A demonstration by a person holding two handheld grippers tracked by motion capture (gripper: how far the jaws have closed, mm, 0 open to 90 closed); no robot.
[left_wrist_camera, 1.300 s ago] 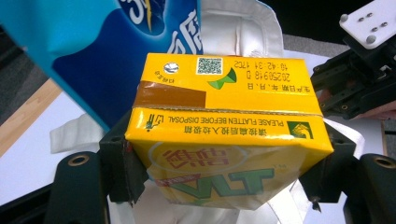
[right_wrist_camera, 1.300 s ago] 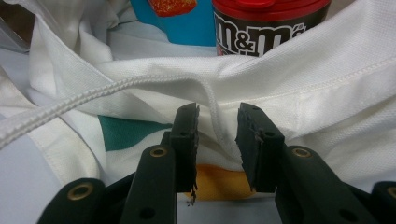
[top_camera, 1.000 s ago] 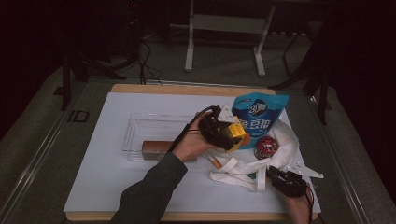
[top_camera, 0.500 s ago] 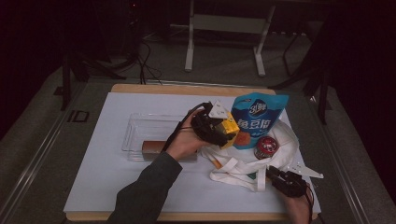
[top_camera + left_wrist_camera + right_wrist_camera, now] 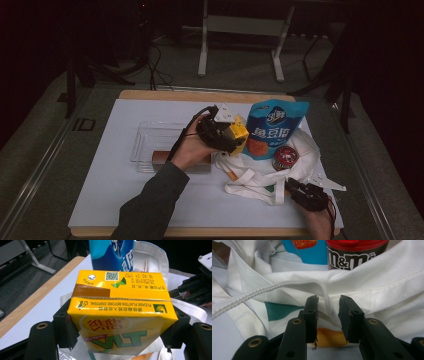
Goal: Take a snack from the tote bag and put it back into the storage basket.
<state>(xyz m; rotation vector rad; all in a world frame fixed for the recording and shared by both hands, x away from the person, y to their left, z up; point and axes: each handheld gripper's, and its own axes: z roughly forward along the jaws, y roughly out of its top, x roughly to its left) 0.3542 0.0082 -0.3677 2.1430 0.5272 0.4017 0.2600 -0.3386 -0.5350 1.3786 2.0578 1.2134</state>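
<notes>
Your left gripper clamps the yellow drink carton across its long axis, printed top facing away; your right gripper stands part-open around the white bag's strap

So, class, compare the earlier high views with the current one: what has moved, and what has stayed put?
The left gripper, still shut on the yellow drink carton, has carried it a little leftward, away from the blue snack pouch toward the clear tray. Nothing was taken hold of or let go. The right gripper stays at the white tote bag, jaws either side of its strap; the red-lidded tub is unmoved.
</notes>
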